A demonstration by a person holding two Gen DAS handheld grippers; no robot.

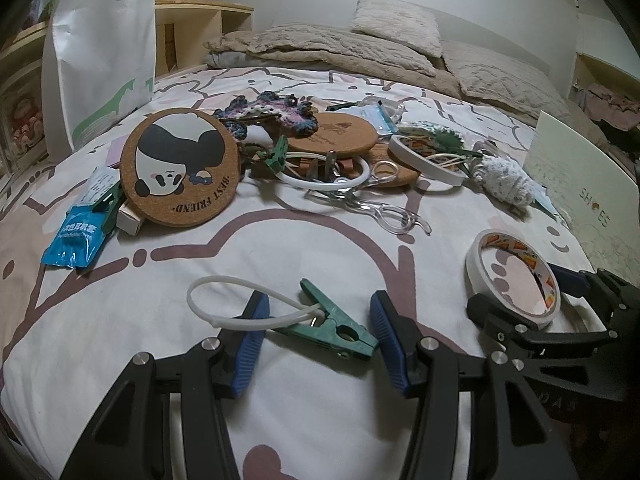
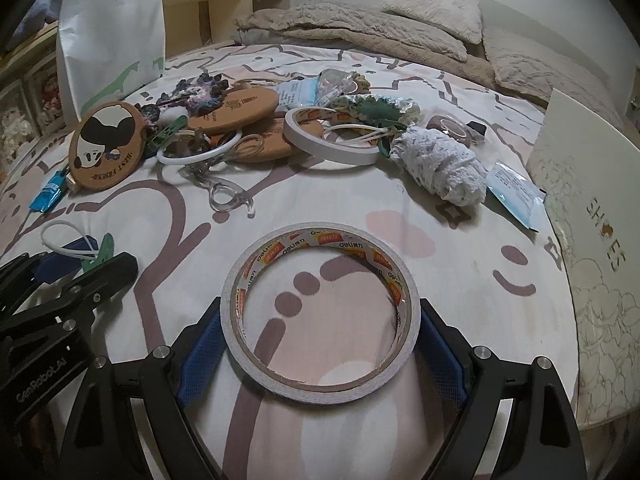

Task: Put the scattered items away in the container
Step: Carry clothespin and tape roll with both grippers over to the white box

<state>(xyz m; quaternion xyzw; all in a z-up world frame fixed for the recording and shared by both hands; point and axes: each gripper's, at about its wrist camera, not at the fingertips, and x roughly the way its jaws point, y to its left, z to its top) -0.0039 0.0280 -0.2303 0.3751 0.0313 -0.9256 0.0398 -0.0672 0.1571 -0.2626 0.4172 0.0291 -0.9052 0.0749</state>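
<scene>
Scattered items crowd the patterned bedsheet. Left gripper stands parted around a green plastic clothespin tied to a white loop, seemingly not pressing it. Right gripper pinches a white tape roll. Cream shoebox stands right.

Two handheld grippers fill the lower frames: the left gripper and right gripper share matte black angular arms, silver round screws and ribbed blue fingers; white "GenRoboAI" lettering marks one body at lower left.
</scene>
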